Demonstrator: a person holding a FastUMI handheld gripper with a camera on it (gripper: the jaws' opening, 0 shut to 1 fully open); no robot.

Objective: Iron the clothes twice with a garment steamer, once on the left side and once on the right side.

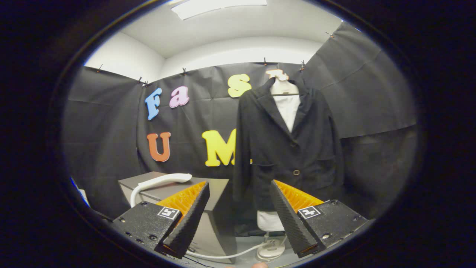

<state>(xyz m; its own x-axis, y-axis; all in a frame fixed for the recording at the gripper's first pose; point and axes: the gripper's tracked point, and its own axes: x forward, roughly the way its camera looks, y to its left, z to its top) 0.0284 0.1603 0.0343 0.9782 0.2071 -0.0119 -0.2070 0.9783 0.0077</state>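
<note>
A dark jacket [293,145] hangs buttoned on a white mannequin torso [288,106], beyond my right finger and some way ahead. A white garment steamer [163,179] lies on a grey cabinet [219,188] to the left of the jacket, just beyond my left finger. Its white hose [223,256] runs down and across the floor toward the mannequin's stand [270,249]. My gripper [238,216] is open, with a wide gap between the fingers and nothing in it. It sits apart from both the steamer and the jacket.
The grey cabinet stands against the booth's black cloth wall. The mannequin's white base rests on the floor between my fingers. Thin dark cables [186,258] trail on the floor near the hose.
</note>
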